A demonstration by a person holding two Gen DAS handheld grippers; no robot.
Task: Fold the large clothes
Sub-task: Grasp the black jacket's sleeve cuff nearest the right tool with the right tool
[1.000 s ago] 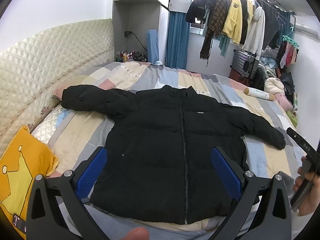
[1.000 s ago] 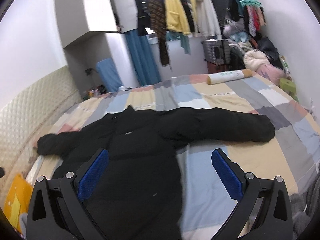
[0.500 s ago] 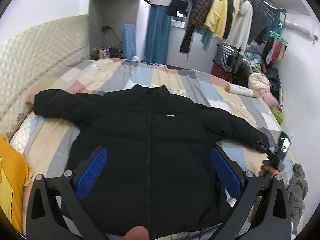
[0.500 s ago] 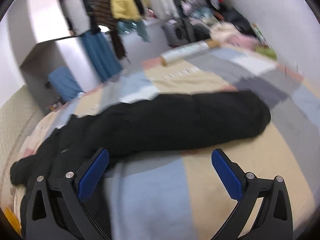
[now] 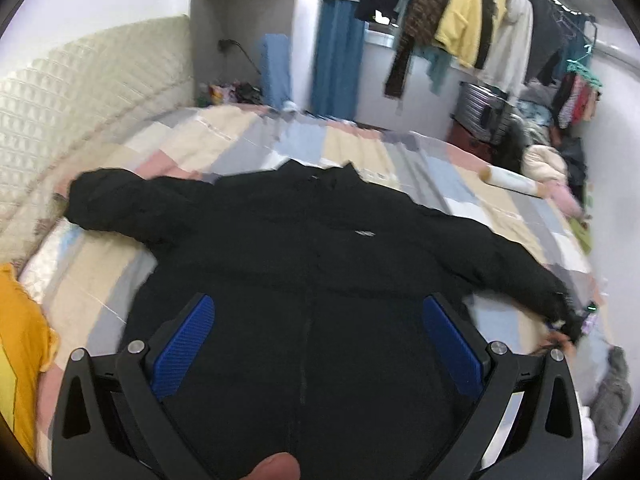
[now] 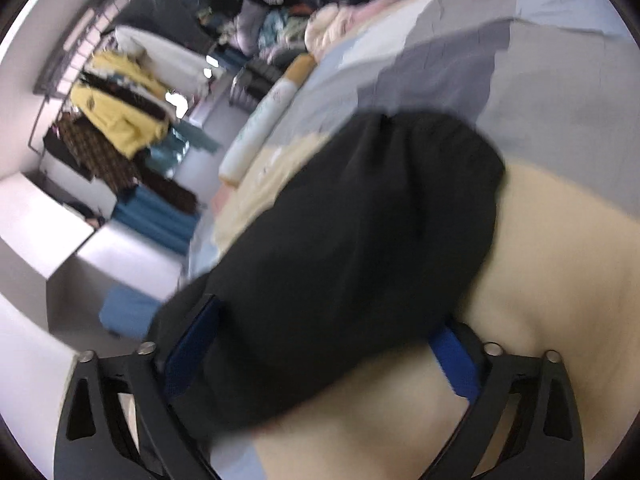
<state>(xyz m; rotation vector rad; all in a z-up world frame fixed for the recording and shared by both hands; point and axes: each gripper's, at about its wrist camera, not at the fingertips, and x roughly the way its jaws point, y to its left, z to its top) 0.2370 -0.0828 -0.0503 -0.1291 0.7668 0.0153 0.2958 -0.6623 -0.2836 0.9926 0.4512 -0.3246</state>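
A black puffer jacket (image 5: 312,264) lies front up on the patchwork bed cover (image 5: 348,148), both sleeves spread out. My left gripper (image 5: 318,344) is open and empty, held above the jacket's lower body. My right gripper (image 6: 320,352) is open, tilted, with its blue pads (image 6: 456,360) on either side of the end of the jacket's right sleeve (image 6: 352,248). In the left wrist view that gripper shows only as a small shape at the sleeve cuff (image 5: 568,320).
A padded headboard (image 5: 80,100) runs along the left. A yellow pillow (image 5: 20,352) lies at the near left. A white roll (image 5: 512,182) lies at the bed's far right. Hanging clothes (image 5: 460,20) fill a rail beyond. A grey cloth (image 5: 612,392) lies at the right.
My right gripper has dropped, tilted and closed in on the sleeve end, which now sits between its pads. My left gripper has shifted slightly over the jacket.
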